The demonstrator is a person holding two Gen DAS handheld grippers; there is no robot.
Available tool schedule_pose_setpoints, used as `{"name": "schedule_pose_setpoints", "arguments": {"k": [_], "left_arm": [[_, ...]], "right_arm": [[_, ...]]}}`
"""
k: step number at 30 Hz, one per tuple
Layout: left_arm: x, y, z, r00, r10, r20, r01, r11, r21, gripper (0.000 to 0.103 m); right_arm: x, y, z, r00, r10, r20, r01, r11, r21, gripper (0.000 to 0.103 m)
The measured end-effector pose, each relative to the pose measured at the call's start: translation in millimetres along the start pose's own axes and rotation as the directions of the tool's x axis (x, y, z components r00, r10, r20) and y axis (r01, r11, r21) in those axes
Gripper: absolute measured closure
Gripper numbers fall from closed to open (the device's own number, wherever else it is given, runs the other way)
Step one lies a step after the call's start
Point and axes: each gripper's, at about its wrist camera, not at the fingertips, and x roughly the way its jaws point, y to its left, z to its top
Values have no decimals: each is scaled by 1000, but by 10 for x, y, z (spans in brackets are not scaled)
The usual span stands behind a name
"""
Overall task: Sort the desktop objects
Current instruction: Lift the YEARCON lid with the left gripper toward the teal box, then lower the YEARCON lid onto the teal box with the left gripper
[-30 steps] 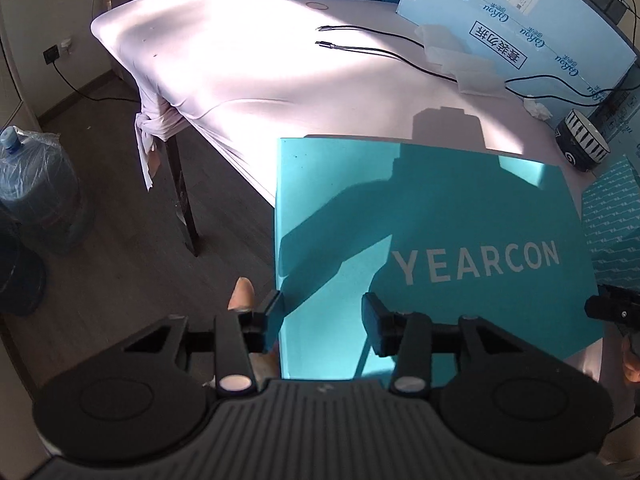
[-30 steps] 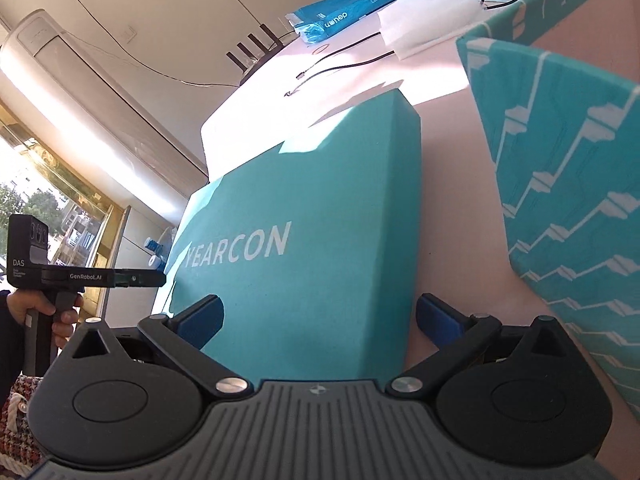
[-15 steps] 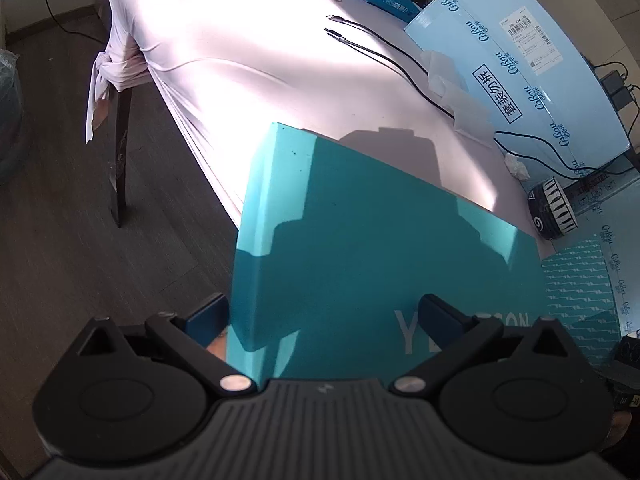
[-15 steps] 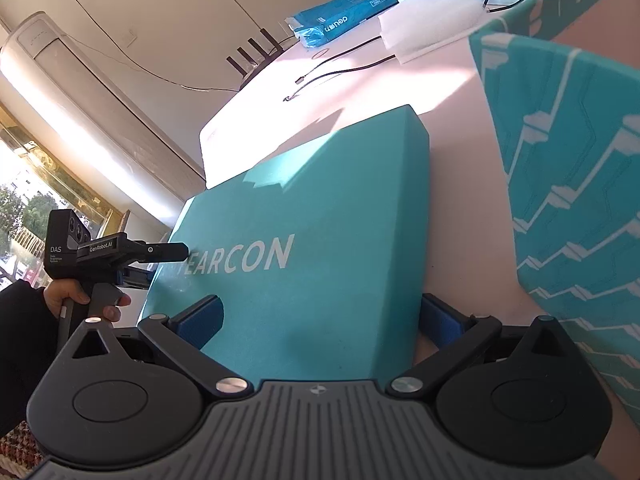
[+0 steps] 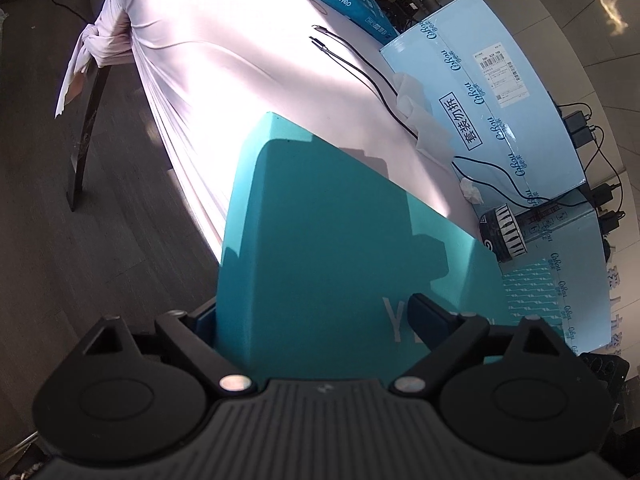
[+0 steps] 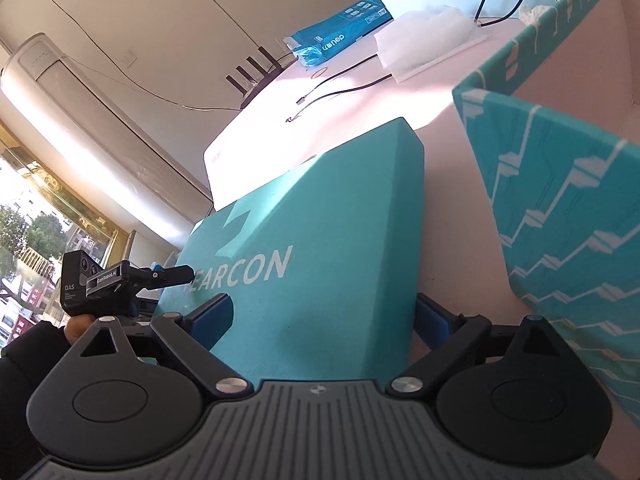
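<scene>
A flat teal box lid marked YEARCON [image 5: 320,232] lies on the pink-clothed table, overhanging its near edge. It also shows in the right wrist view [image 6: 320,240]. My left gripper [image 5: 316,320] is wide open, with one finger under the lid's left side and the other over its top face. My right gripper [image 6: 324,312] is wide open around the lid's near end, one finger on top and one beside its right side. The left gripper [image 6: 168,276] shows at the lid's left edge in the right wrist view.
An open teal patterned box [image 6: 560,184] stands right of the lid. A large light-blue carton [image 5: 488,108], a black-and-white cup [image 5: 504,236], black cables [image 5: 360,64], white foam [image 6: 428,40] and a blue deli pack [image 5: 352,4] lie farther back. The table edge [image 5: 176,152] drops to the floor at left.
My left gripper has opened wide and moved in onto the lid's left corner, tilting to look along the table. My right gripper has moved slightly closer to the lid.
</scene>
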Motion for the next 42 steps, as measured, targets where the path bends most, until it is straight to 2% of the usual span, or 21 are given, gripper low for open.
{"name": "schedule_pose_setpoints", "arguments": {"k": [5,10,14,19,23,31,35,42], "left_arm": [[-198,-116,-29,998,-12,58,11,1000,29,12],[-422,-382,56,990,-41,132,27,994,109,12],[-600,-726,213,981,-80,175,43,978,206,12],[-615,-1143,400,974,-148,173,92,951,295,11],[-448,-1439,475,969,-203,138,146,929,340,11],[183,-1951,460,961,-278,-2,257,887,384,11],[503,-2158,430,954,-289,-84,299,874,384,11],[906,-2629,296,929,-311,-202,368,834,410,11]], "right_arm": [[-85,181,15,1000,-15,16,16,999,-51,9],[-339,337,98,998,-4,69,10,997,-82,9],[-619,485,176,991,-2,131,14,996,-90,9],[-1041,595,251,975,-28,220,43,997,-62,9],[-1380,569,237,957,-75,279,96,994,-61,9],[-1906,295,103,908,-222,354,232,973,16,9],[-2098,134,48,889,-285,358,277,958,76,9],[-2458,-109,-78,839,-400,370,362,917,171,9]]}}
